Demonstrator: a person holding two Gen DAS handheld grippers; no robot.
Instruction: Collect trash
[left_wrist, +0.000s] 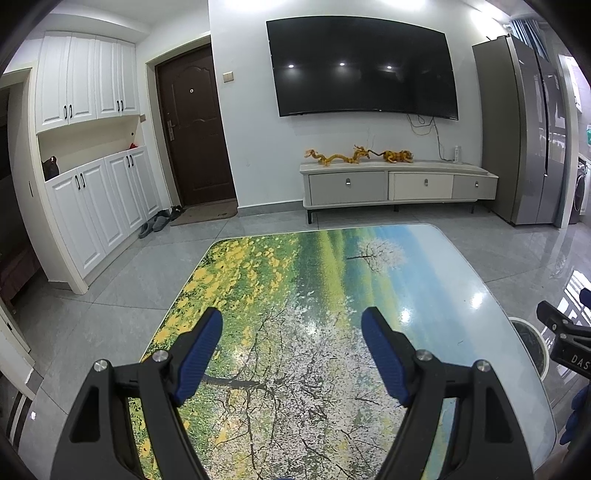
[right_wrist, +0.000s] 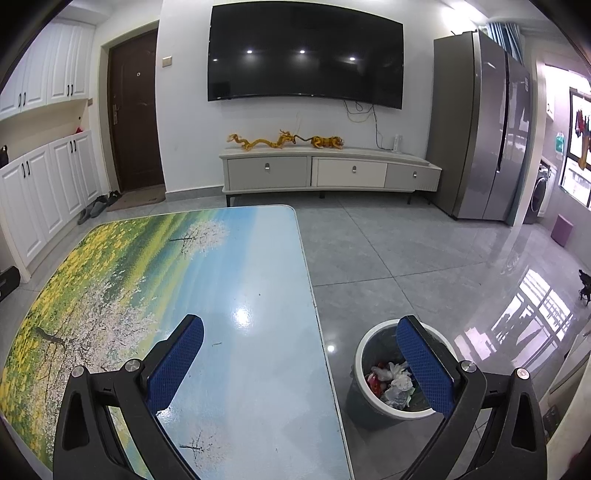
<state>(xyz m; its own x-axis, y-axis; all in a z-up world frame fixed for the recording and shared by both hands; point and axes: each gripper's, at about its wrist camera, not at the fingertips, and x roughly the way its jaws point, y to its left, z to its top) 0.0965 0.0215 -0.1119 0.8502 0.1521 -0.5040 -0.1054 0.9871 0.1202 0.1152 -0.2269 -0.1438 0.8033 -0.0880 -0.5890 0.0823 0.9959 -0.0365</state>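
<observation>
A grey waste bin with a white rim (right_wrist: 364, 341) stands on the floor by the table's right edge; crumpled wrappers and plastic trash (right_wrist: 392, 380) lie inside it. My right gripper (right_wrist: 299, 328) is open and holds nothing, its left finger over the table and its right finger (right_wrist: 424, 369) over the bin. Over the picture-printed table top (left_wrist: 314, 295), my left gripper (left_wrist: 291, 321) hangs open with nothing between its blue pads. The bin's rim (left_wrist: 537, 334) shows at the right edge of the left wrist view, beside part of the right gripper's black frame (left_wrist: 565, 332).
Across the grey tiled floor (right_wrist: 406, 258) stand a white TV cabinet (right_wrist: 328, 173) with yellow figurines under a wall-mounted TV, a steel fridge (right_wrist: 480, 129) at right, and white cupboards (left_wrist: 96, 206) and a dark door at left. Slippers (left_wrist: 157, 223) lie by the door.
</observation>
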